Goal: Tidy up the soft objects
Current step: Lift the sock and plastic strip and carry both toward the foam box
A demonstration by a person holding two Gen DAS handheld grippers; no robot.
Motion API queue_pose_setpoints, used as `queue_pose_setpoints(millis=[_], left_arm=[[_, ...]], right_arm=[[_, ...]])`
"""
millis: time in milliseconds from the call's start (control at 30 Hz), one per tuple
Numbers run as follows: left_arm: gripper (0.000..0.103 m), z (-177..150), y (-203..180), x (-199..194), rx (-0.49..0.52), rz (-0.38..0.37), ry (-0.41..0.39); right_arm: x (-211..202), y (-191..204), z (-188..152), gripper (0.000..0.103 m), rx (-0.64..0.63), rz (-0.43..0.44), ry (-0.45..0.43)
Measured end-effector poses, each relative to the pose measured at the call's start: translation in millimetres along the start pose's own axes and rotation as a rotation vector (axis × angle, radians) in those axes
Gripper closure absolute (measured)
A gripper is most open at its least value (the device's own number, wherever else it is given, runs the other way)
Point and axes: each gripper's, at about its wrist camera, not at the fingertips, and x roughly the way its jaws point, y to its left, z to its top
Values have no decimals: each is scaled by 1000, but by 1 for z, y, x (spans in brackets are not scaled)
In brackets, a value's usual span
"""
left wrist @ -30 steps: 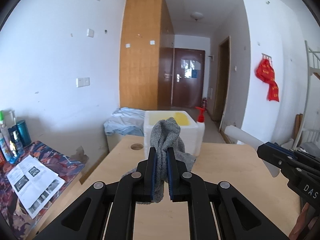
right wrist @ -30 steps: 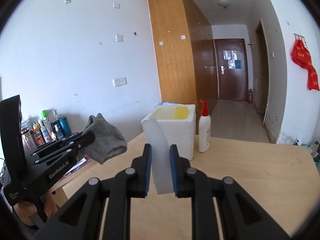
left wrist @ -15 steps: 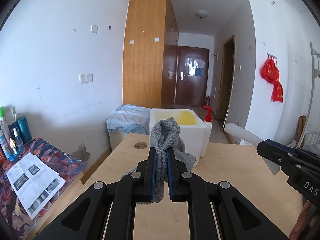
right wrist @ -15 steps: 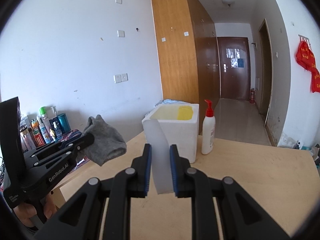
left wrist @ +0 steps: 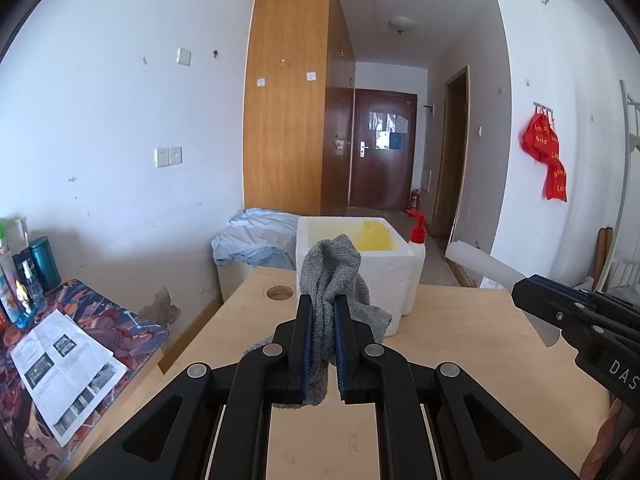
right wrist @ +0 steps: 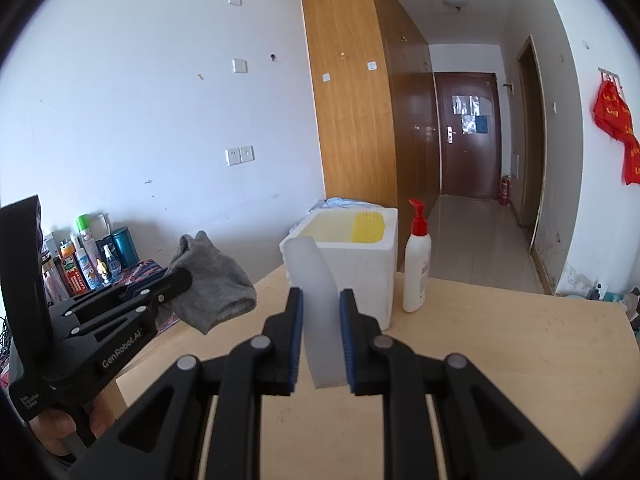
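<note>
Change since earlier frame: both views have drawn nearer the white foam box (left wrist: 394, 276), which sits larger in each; the left gripper (left wrist: 323, 344) has edged toward it, and neither grip has altered.
Left gripper: fingers clamped tight on a grey sock (left wrist: 334, 276), held clear above the worktop (left wrist: 460, 344), its loose end drooping below the fingers.
Right gripper (right wrist: 320, 344): fingers closed on a pale translucent soft strip (right wrist: 316, 300), standing upright between them.
Foam box: open-topped, at the far edge of the worktop, something yellow inside; a red-capped pump bottle (right wrist: 416, 264) stands just beside it.
Likely step: carrying both soft items to the box.
Risk, snagging: the sock's hanging end may catch the box rim and drape outside.
Risk, collision: both grippers converging on one opening may clash.
Risk, knock-over: the right gripper's path runs near the bottle, which looks easily toppled.
Risk, slip: the smooth strip may slide from the fingers if tilted.
</note>
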Motion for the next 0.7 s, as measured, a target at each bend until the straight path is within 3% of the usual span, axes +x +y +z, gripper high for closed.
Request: queue_pose_setpoints(millis=[700], left_arm=[[93, 4, 1, 8, -1, 2, 2]], right_arm=[[7, 0, 2, 82, 0, -3, 4]])
